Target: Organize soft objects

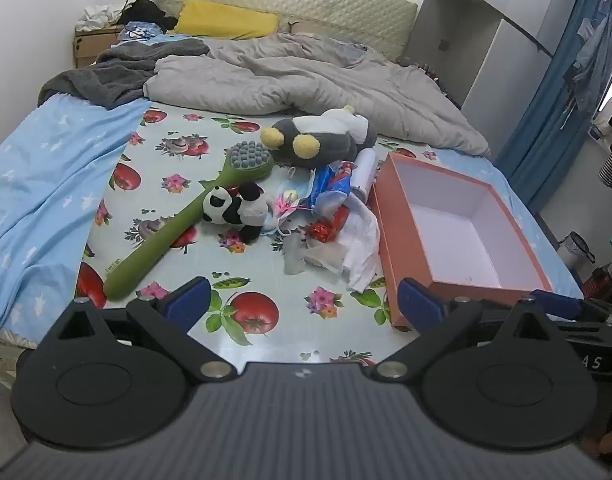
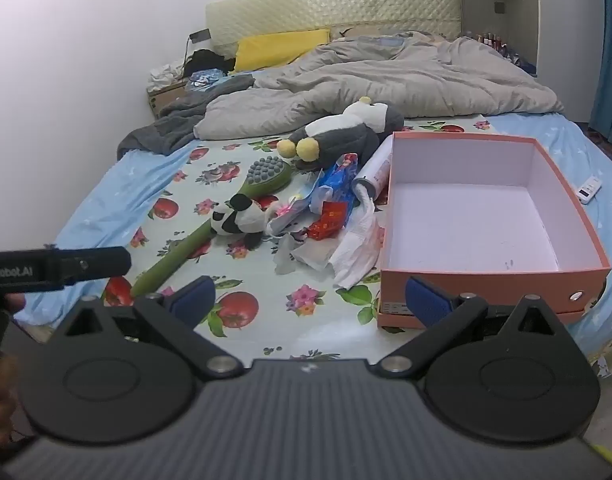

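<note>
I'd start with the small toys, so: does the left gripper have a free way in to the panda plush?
Probably yes. The left gripper is open and empty, with only bare tablecloth ahead. The panda plush lies on top, partly over the green brush; the wrapper pile crowds only its right side.

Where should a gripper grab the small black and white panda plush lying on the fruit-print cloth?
Grip the small black and white panda plush across its soft round body, coming from above. It lies on its side against the long green massage brush, so a side approach would likely catch the handle.
</note>
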`<state>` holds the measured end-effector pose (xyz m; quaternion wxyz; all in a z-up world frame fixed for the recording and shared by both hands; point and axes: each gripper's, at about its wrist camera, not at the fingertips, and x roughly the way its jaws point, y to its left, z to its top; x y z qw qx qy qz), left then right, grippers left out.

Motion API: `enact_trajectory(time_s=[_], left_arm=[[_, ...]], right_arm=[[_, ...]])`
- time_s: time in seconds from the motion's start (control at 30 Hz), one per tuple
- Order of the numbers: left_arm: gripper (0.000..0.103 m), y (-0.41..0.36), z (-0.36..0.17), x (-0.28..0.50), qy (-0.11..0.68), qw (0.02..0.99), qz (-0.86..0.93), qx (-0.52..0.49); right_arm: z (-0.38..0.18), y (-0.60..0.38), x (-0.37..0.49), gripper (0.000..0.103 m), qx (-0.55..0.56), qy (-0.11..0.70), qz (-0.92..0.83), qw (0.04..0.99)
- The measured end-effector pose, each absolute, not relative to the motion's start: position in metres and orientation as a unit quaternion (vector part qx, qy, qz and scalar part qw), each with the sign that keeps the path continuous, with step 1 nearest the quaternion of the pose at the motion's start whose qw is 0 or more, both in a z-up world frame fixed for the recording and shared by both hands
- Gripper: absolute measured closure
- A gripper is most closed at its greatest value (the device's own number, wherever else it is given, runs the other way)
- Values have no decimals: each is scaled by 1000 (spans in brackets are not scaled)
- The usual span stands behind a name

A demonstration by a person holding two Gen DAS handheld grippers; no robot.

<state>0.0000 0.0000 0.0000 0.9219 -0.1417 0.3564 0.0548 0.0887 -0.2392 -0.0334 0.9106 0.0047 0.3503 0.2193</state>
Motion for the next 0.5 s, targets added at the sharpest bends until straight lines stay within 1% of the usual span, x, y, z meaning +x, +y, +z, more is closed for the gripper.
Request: enact_trajectory(time_s=[0.5], left_arm=[[2, 1, -1, 1, 361, 919, 52, -148]], right_arm=[[-34, -241, 86, 0, 2, 351, 217, 911]])
